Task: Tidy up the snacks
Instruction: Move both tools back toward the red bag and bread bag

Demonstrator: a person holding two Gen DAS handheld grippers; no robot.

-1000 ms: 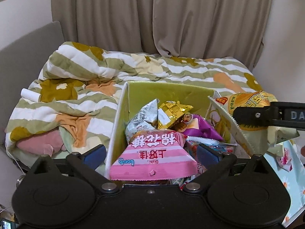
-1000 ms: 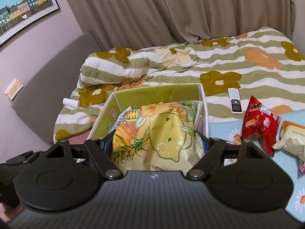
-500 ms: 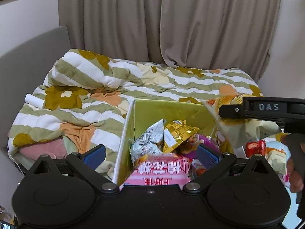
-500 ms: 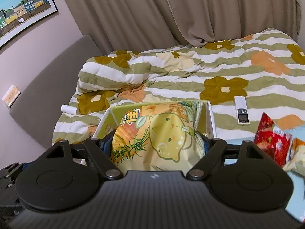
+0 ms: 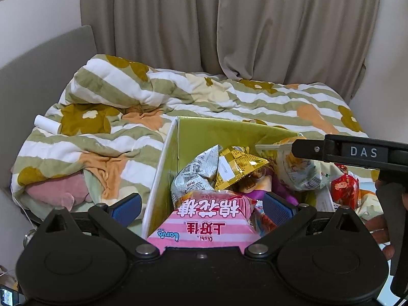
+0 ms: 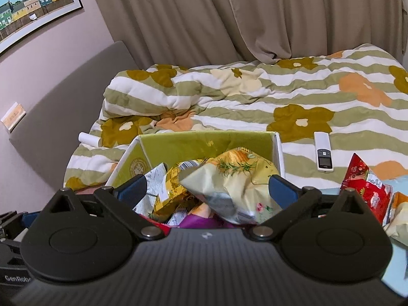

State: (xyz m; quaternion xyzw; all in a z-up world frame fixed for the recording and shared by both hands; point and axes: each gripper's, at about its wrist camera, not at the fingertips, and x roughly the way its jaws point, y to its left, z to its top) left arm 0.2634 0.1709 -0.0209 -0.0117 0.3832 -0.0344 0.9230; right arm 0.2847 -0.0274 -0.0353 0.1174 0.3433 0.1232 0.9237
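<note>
1. Spreading wide, the right gripper (image 6: 206, 187) is showing us jaws that have just been opening; the pale yellow chip bag (image 6: 234, 186) is lying between them, and neither blue pad is pressing on it.
2. We are seeing that bag resting on the other snacks inside the green box (image 6: 204, 141).
3. We are finding the left gripper (image 5: 201, 205) open too, its fingers (image 5: 276, 205) standing either side of the pink marshmallow bag (image 5: 206, 221) without clamping it.
4. We are noticing a red snack bag (image 6: 364, 181) lying outside the box.
</note>
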